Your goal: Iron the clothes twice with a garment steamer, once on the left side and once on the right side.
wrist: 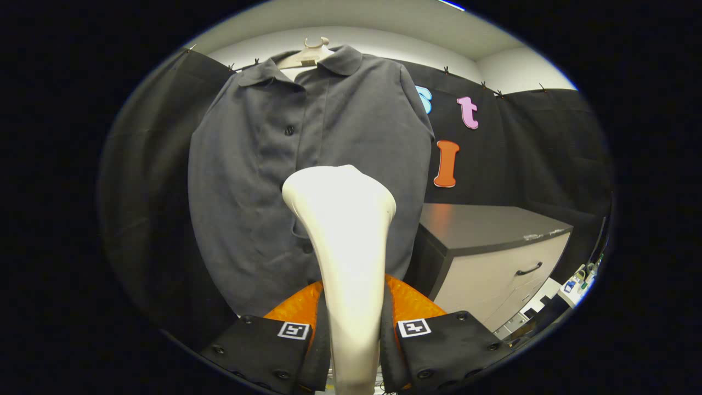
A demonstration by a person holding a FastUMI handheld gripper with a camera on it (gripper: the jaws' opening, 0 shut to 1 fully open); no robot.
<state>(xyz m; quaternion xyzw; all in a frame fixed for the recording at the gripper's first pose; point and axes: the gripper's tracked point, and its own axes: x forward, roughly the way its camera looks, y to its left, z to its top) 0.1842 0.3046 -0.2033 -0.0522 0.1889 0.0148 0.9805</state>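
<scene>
The garment steamer [345, 241] stands between the two fingers of the gripper [354, 334], which are clenched on its narrow neck from both sides; its body is smooth, glossy, hard plastic, waisted at the grip and flaring to a broad rounded head that points at the shirt; it looks rigid and fairly light, though the slick curved shell could twist or slide in the hold, so the narrow neck, where the fingers already sit, seems the sound place to hold it; whether the head touches the cloth cannot be told.

Just beyond the head hangs the shirt [307, 164], a dark grey buttoned garment with a soft collar; the weave looks matte and thin, limp enough to sway and crease under a push, so light strokes down each side would suit it; it hangs from a pale plastic hanger [310, 55] with a hooked top.

Beside the shirt, further off, is a cabinet [493, 247] with a flat dark top, pale drawer fronts and a curved dark handle; it looks hard and boxy.
</scene>
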